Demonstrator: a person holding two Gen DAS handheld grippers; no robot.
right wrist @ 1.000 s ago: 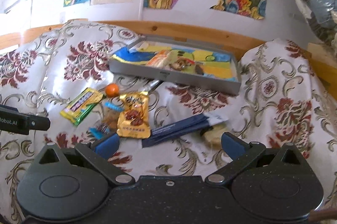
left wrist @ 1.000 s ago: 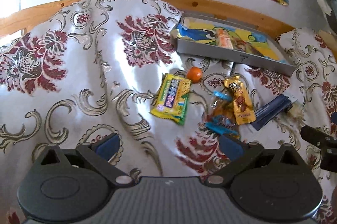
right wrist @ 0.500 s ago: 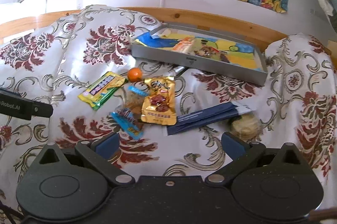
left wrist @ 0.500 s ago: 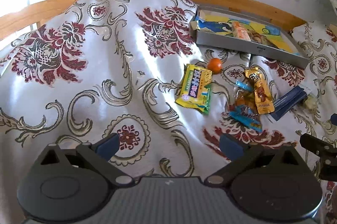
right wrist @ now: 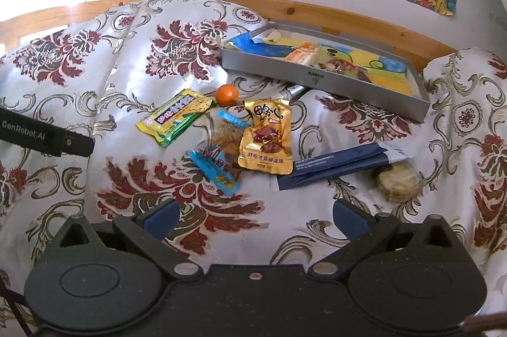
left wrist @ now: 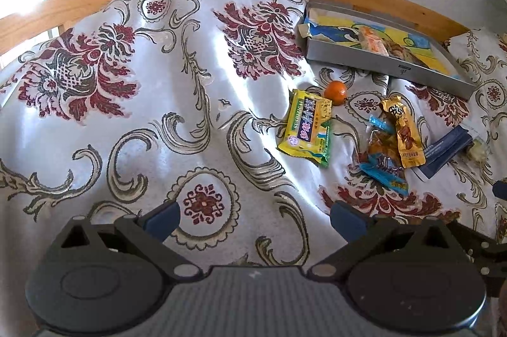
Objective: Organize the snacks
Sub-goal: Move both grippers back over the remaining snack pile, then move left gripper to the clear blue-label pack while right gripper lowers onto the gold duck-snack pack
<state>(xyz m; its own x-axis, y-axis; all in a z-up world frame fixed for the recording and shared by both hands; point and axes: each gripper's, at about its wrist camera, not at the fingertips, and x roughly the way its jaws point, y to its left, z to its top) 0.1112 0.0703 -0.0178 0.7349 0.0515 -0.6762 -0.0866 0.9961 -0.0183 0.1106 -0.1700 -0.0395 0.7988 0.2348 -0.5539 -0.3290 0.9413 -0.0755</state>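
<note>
Both jaws stand released: left gripper (left wrist: 255, 216) over bare floral cloth (left wrist: 158, 102), right gripper (right wrist: 256, 216) short of the blue wafer packet (right wrist: 214, 167); grey tray (right wrist: 320, 77) against the wooden rail (right wrist: 348, 17).

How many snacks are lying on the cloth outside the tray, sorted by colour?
Yellow-green packet: 1
Orange fruit: 1
Gold pouch: 1
Blue-ended clear wrappers: 2
Dark blue sachets: 1 bundle, count inside unclear
Pale round cake in clear wrap: 1
Total: 7
</note>
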